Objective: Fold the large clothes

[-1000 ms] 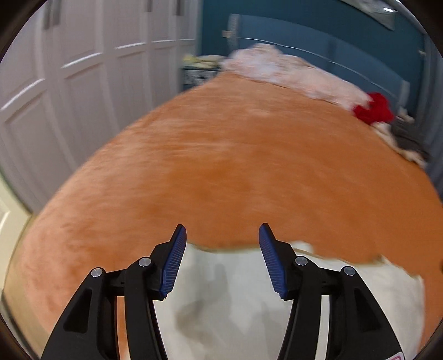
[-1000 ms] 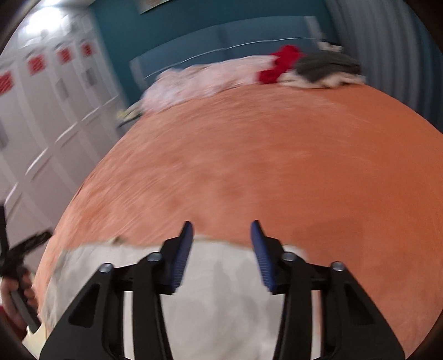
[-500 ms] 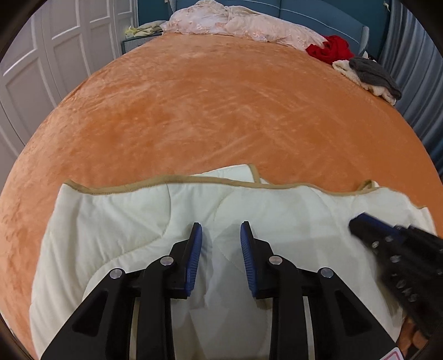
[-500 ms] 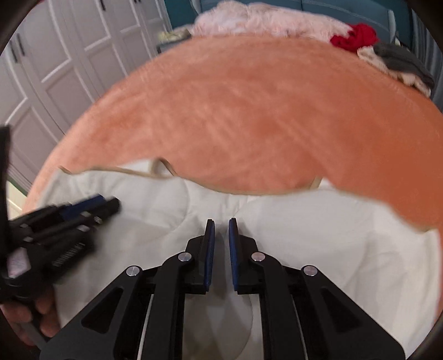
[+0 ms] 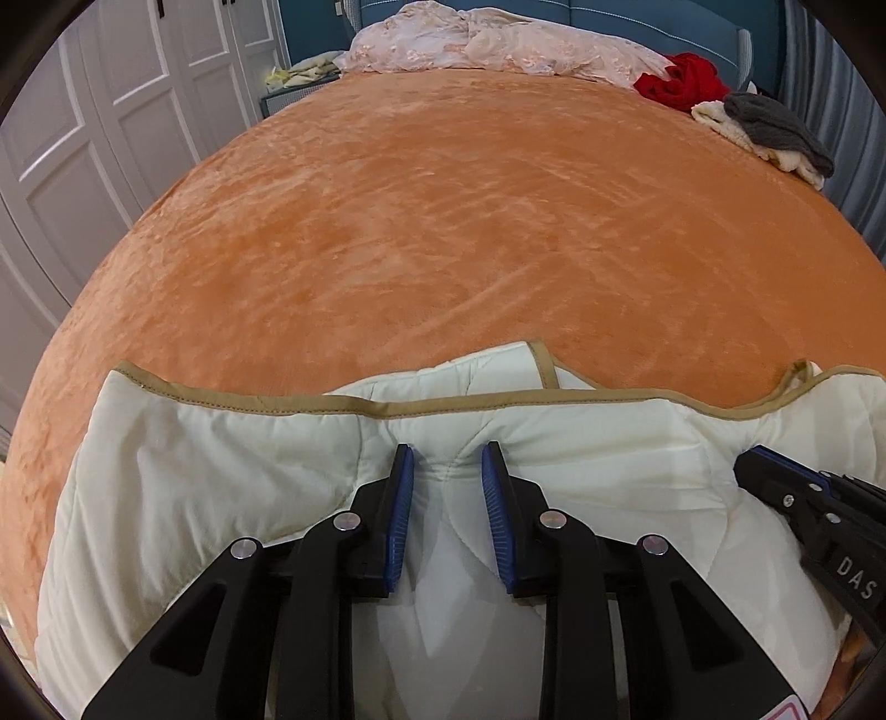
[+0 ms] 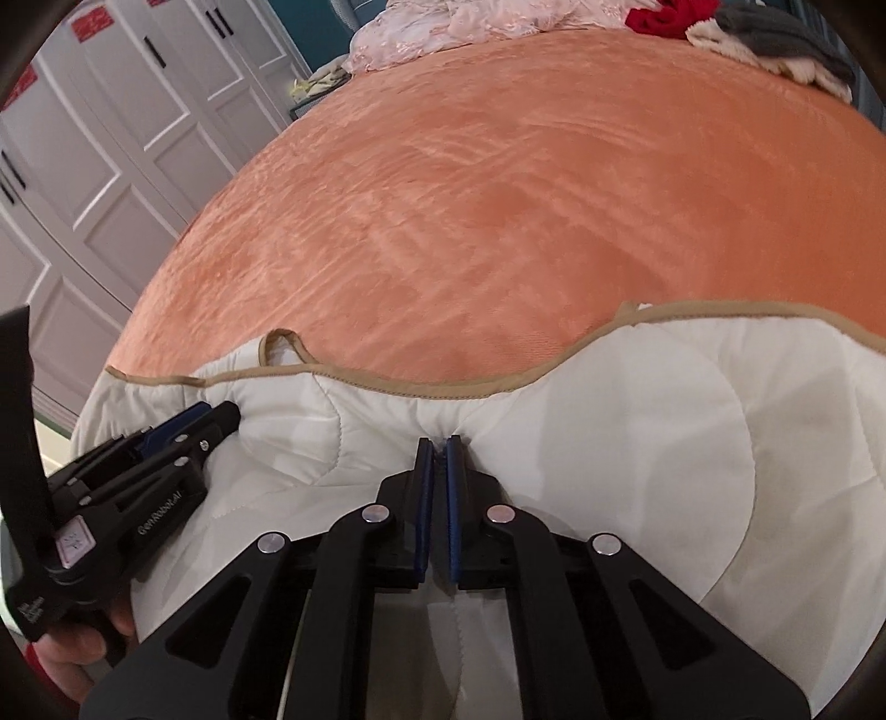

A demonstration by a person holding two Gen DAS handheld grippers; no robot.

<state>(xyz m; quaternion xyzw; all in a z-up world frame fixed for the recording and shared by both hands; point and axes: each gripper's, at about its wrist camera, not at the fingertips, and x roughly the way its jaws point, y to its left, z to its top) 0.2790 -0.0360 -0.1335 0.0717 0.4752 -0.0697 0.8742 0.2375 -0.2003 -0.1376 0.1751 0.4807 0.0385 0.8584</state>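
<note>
A cream quilted garment [image 5: 221,487] with tan trim lies at the near edge of an orange bed cover [image 5: 470,232]; it also shows in the right wrist view [image 6: 637,421]. My left gripper [image 5: 447,457] presses into the garment, jaws partly apart with a ridge of fabric between them. My right gripper [image 6: 438,446] is shut on a pinch of the garment just below the trim. The right gripper shows at the right edge of the left wrist view [image 5: 775,482], and the left gripper shows at the left of the right wrist view [image 6: 210,421].
White wardrobe doors [image 5: 111,122] stand to the left of the bed. At the bed's far end lie a pink lace cloth [image 5: 487,44], a red garment [image 5: 686,77] and a grey and cream pile [image 5: 775,133].
Both grippers came down from over the orange cover onto the cream garment. The left jaws narrowed from wide open. The right jaws closed onto the fabric.
</note>
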